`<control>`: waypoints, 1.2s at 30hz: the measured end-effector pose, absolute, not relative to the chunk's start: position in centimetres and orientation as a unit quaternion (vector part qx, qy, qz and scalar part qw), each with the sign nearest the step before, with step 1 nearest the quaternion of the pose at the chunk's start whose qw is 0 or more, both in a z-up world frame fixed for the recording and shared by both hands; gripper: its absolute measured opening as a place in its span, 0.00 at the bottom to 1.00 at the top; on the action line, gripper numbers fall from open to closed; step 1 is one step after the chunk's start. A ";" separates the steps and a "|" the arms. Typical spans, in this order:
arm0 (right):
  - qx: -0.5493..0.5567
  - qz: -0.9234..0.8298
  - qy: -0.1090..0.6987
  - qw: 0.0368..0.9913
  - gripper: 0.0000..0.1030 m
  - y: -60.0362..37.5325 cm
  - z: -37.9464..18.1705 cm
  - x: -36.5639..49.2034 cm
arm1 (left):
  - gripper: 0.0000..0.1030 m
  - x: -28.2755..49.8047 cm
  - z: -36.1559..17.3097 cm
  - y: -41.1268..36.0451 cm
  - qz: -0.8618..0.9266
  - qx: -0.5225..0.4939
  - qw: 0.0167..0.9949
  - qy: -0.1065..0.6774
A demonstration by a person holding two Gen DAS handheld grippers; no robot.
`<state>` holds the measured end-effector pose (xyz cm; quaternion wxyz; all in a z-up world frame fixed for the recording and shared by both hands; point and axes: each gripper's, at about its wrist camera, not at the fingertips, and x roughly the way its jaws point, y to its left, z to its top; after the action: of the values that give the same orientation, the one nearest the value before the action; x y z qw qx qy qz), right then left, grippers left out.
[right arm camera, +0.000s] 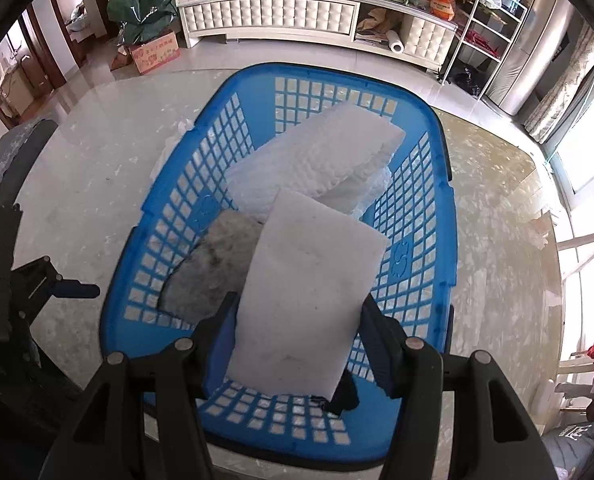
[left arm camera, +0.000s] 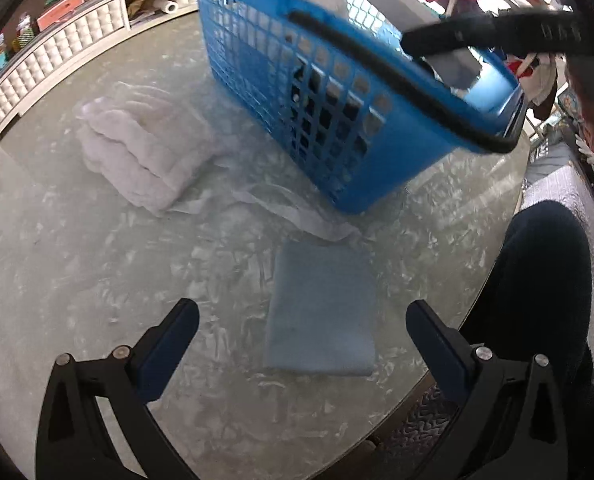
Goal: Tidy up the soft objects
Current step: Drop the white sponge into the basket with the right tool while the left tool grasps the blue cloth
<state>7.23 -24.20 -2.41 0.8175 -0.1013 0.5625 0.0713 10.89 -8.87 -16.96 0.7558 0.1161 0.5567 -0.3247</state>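
Observation:
A blue plastic basket [left arm camera: 281, 80] stands on the marble table; in the right wrist view the basket [right arm camera: 413, 248] holds a white textured pad [right arm camera: 317, 160] and a grey cloth [right arm camera: 213, 268]. My right gripper [right arm camera: 297, 312] is shut on a white foam sheet [right arm camera: 309, 292] and holds it over the basket. My left gripper [left arm camera: 301, 320] is open above a folded light-blue cloth [left arm camera: 321, 312] on the table. A folded white fluffy cloth [left arm camera: 137, 152] lies to the left of the basket. The right gripper's arm [left arm camera: 497, 32] shows over the basket's rim.
A thin white plastic sheet [left arm camera: 297, 208] lies by the basket's foot. The table's edge [left arm camera: 489, 280] runs at the right, with the person's leg [left arm camera: 545, 280] beyond. A cream cabinet [right arm camera: 297, 16] stands far back. The left gripper [right arm camera: 57, 288] shows at the left.

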 end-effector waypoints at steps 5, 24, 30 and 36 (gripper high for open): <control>-0.104 0.074 0.569 0.813 0.54 -24.7 -2.5 8.1 | 1.00 10.9 -18.4 -9.9 -0.326 0.134 0.752 0.557; -0.102 0.068 0.573 0.810 0.75 -25.3 -2.6 8.6 | 0.22 9.7 -19.5 -11.2 -0.354 0.130 0.729 0.571; -0.100 0.065 0.569 0.813 0.84 -25.4 -2.2 8.2 | 0.05 9.5 -19.9 -10.8 -0.344 0.131 0.732 0.573; -0.092 0.063 0.566 0.817 0.90 -26.2 -1.5 7.8 | 0.03 8.8 -18.3 -9.9 -0.352 0.114 0.738 0.564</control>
<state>7.83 -26.17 -1.51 0.8170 -0.0919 0.5659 0.0626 8.79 -9.86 -18.31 0.7383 0.1140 0.5637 -0.3524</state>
